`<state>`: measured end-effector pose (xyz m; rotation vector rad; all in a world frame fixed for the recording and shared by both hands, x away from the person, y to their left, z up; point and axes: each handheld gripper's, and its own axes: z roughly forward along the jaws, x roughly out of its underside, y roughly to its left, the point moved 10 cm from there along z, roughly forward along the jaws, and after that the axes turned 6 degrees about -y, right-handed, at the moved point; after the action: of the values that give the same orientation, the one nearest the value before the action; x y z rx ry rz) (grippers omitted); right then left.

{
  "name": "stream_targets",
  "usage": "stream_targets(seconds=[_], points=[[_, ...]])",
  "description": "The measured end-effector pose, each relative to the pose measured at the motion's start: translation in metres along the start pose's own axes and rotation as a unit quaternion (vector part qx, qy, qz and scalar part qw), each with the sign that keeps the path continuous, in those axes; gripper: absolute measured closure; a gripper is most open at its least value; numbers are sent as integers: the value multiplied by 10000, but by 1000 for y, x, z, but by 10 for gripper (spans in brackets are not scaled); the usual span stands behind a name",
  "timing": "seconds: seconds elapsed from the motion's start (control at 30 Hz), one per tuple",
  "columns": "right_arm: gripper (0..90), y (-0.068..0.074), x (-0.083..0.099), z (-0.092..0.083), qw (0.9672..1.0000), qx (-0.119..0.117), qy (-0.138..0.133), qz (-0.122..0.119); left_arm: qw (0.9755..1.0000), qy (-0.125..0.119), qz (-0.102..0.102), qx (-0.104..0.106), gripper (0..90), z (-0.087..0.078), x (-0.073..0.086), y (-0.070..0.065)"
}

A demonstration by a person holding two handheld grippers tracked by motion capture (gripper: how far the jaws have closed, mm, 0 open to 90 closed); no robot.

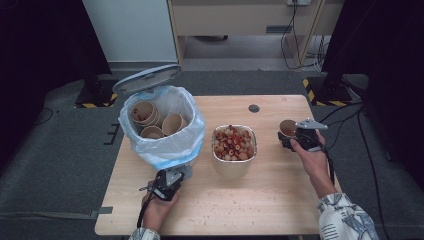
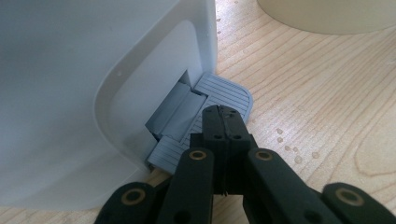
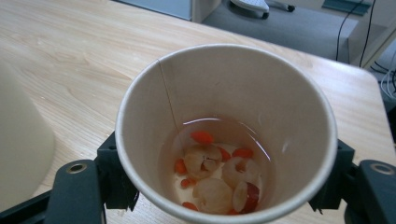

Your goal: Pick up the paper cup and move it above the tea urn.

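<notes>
Overhead, the wooden table [image 1: 280, 190] meets grey carpet [image 1: 60, 150]; left gripper [image 2: 223, 122] closed, empty; right gripper [image 1: 289, 137] clasps a paper cup [image 3: 224, 126] at three o'clock.

One pedal bin [image 1: 165, 145] stands at the tabletop's [image 1: 270, 200] left edge, lid up, and inside it three used paper cups [image 1: 143, 112] sit nested in the liner. One foil container [image 1: 234, 145] of mixed scraps sits mid-tabletop. Near the right edge, one more paper cup [image 1: 288, 128], making four cups in all. Two tools: left tool [image 1: 176, 176], right tool [image 1: 285, 137].
</notes>
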<state>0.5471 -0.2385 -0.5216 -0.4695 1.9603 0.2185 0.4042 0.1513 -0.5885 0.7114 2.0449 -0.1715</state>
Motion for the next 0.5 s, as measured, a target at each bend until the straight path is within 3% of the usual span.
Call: stream_targets(seconds=[0.1,0.5], points=[[280,1,-13,-7,9998,-79,-17,-195,10000,-8,-4,2,899,0,0,0],[280,10,-52,-25,9986,-265,-133,-435,10000,-14,-20,18,899,0,0,0]])
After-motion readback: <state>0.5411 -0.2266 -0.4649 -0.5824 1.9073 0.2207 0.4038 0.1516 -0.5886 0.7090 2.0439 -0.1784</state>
